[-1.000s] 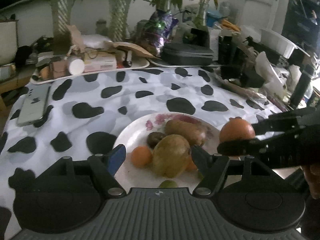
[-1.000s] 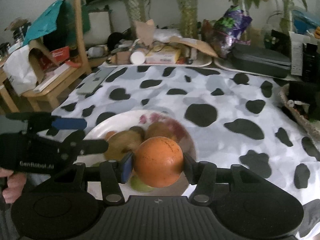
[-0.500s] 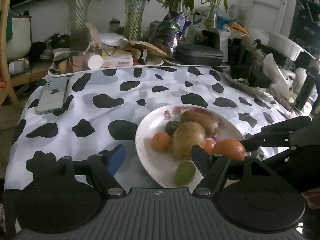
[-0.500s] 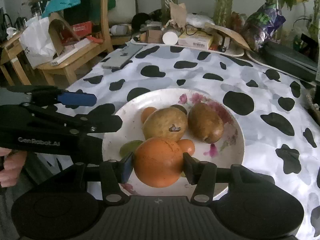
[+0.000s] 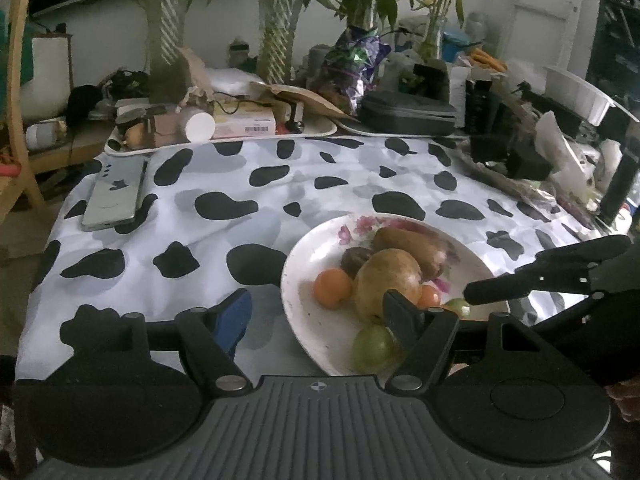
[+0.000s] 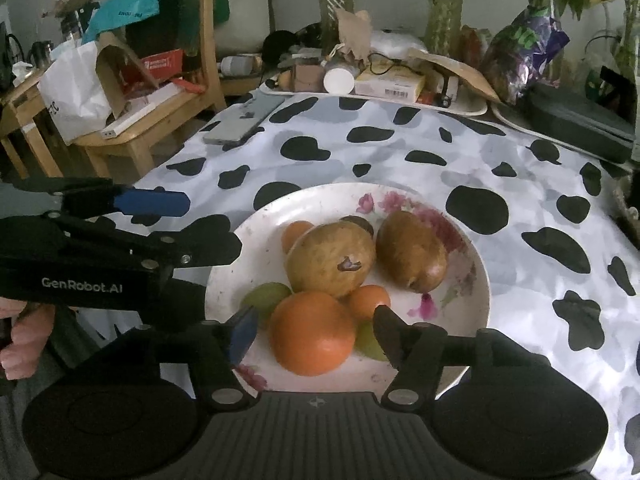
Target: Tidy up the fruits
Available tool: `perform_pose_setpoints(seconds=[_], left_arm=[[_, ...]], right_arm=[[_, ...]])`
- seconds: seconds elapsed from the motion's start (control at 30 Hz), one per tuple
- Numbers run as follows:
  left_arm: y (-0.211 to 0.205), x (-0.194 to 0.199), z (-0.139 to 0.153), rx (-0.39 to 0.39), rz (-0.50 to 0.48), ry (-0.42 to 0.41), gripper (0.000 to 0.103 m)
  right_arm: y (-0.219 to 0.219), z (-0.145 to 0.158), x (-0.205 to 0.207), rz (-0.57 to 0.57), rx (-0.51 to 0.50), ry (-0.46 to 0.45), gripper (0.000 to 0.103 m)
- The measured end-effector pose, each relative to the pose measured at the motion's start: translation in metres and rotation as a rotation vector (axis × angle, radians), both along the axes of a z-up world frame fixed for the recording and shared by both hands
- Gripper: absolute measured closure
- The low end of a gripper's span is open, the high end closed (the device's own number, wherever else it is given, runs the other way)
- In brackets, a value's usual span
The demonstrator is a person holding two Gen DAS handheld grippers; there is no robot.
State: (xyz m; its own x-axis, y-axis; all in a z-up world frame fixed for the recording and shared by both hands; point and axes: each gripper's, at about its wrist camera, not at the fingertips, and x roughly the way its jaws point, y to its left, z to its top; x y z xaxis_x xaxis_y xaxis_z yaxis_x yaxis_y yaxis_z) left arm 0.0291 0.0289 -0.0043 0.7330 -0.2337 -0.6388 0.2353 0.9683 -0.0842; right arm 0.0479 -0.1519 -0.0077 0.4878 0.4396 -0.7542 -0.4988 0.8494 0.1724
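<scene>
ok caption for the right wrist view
Open right gripper straddling a large orange on the floral plate of fruit.

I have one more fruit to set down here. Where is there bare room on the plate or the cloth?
On the plate only the rim strip right of the brown fruit is free; the rest is crowded around the large orange. The cow-print cloth lies bare between the phone and the plate.

A big orange sits at the plate's near edge, touching a brown fruit.
</scene>
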Motion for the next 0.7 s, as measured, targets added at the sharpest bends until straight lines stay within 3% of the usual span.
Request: perform_pose_setpoints(seconds=[0.23,0.33,0.7], left_arm=[[0.001,-0.001,0.004,-0.009,0.042,-0.027,0.032],[-0.003,-0.003,0.005,0.005,0.041,-0.032,0.032],[-0.025,-0.013,0.007,0.101,0.081,-0.054,0.032]], right_arm=[[-0.02,0.011,0.001,-0.096,0.029,-0.044,0.008],[-0.032,0.014,0.0,-0.164,0.032,-0.058,0.001],[-0.051,0.014,-0.009,-0.278,-0.056,-0.089,0.0]])
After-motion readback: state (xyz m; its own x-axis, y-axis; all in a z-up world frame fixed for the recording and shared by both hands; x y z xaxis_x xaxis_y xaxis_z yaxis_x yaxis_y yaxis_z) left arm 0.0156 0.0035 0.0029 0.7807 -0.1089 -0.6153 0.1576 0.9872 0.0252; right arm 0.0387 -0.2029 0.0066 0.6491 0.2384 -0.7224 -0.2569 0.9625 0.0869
